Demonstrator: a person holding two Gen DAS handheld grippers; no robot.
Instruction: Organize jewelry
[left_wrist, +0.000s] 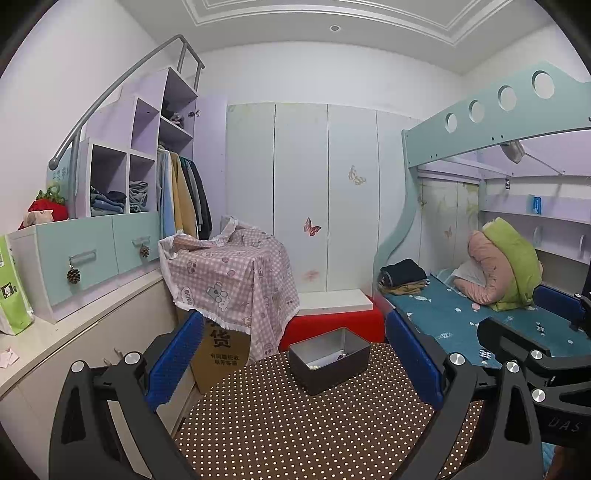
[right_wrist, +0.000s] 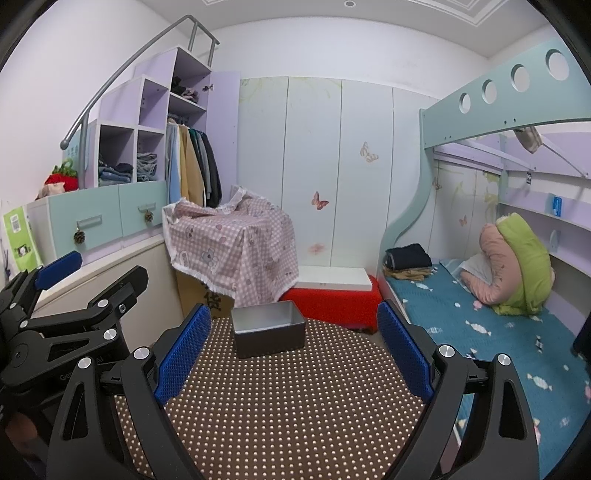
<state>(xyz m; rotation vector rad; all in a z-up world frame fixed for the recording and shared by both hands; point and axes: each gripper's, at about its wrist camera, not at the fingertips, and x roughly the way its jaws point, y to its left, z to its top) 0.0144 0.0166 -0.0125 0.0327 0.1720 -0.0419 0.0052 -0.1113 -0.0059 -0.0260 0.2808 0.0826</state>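
Hovering above a round desk (left_wrist: 295, 424) with a brown dotted cover, the left gripper (left_wrist: 295, 354) has its jaws spread wide with nothing between them, blue pads (left_wrist: 173, 354) facing each other across the gap. A dark box (left_wrist: 328, 360) with a pale inside stands on the far part of the desk, open at the top; a few small pieces of jewelry (left_wrist: 314, 366) lie on its floor, a pale bit near the front corner and something dark towards the back, too small to tell apart. In the right wrist view the right gripper (right_wrist: 291, 354) also hangs over the desk, jaws wide apart and holding nothing, and the box (right_wrist: 269, 328) sits ahead of it, slightly to the left; its contents are hidden from this angle. The left gripper (right_wrist: 59, 273) shows at the left edge of that view, beside the right one. Behind the desk are a carton draped with a pink checked cloth (left_wrist: 229, 273), a red stool (left_wrist: 332, 325) bearing a white board, and pale wardrobe doors (left_wrist: 325, 192). A bed (left_wrist: 461, 314) with a teal sheet, folded clothes and a green and pink cushion runs along the right.
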